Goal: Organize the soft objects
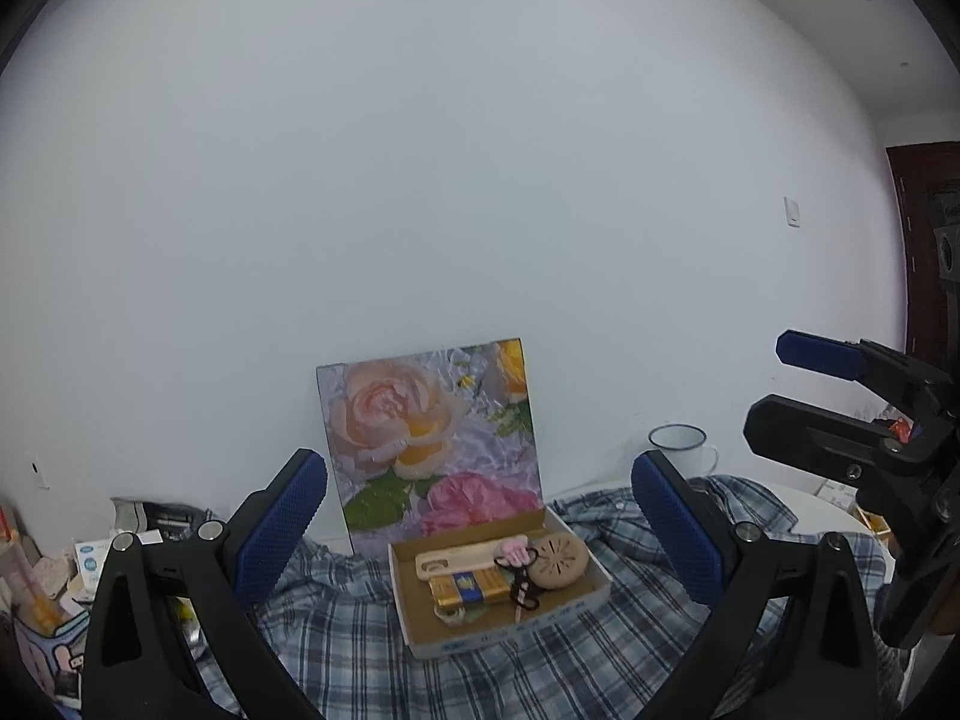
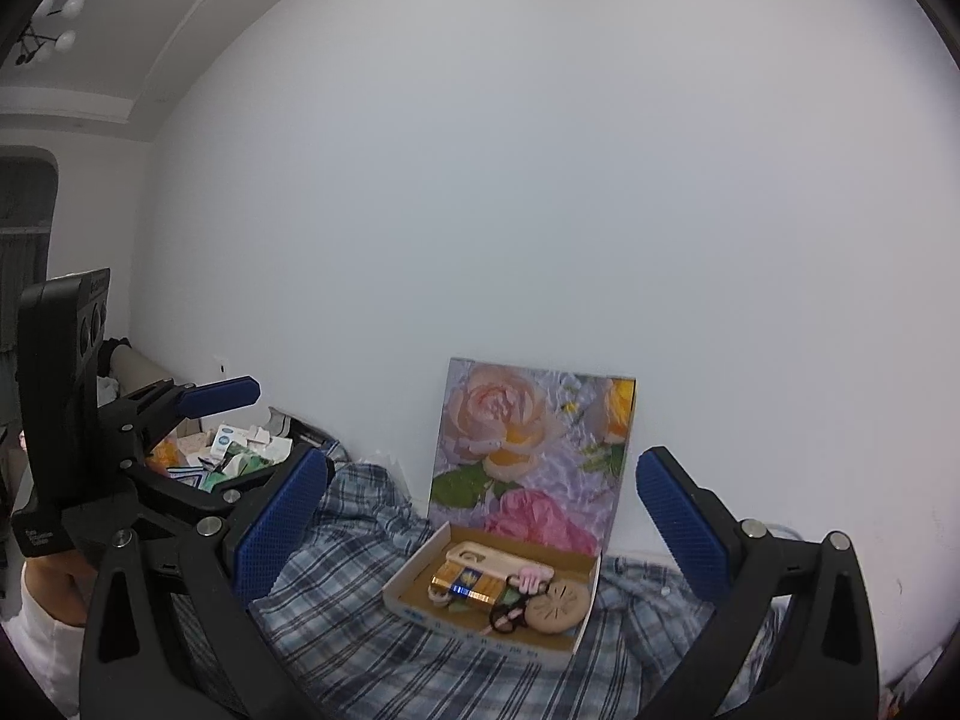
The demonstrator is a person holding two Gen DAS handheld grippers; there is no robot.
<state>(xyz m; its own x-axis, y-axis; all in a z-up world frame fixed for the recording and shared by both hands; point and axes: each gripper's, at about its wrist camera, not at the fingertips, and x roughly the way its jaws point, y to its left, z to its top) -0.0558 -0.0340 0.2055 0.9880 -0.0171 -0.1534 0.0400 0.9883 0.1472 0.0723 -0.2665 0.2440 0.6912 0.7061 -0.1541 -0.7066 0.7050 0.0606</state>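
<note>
left wrist view: the left gripper (image 1: pixel 480 528) hangs over the table, jaws spread wide, nothing between the blue pads (image 1: pixel 282 531), nothing touched. under it lies the plaid shirt (image 1: pixel 384 648), rumpled across the table, and that looks like the soft thing to sort. the box (image 1: pixel 420 630) sits right on top of the shirt, lid (image 1: pixel 429 438) propped against the wall, so i'd judge the box has to come off before any folding. inside it: a tan round piece (image 1: pixel 561 561), a gold pack (image 1: pixel 471 588), a pale case (image 1: pixel 456 564). a mug (image 1: pixel 681 450) stands behind the shirt near the wall. the right gripper (image 1: pixel 780 384) shows at the right edge, raised and apart from the cloth.

right wrist view: the right gripper (image 2: pixel 483 531) is also spread wide and holds nothing, aimed at the box (image 2: pixel 414 582) from above. the shirt (image 2: pixel 360 540) runs under the box on both sides. the left gripper (image 2: pixel 198 438) is up at the left, clear of everything, with clutter (image 2: pixel 240 447) behind it.
</note>
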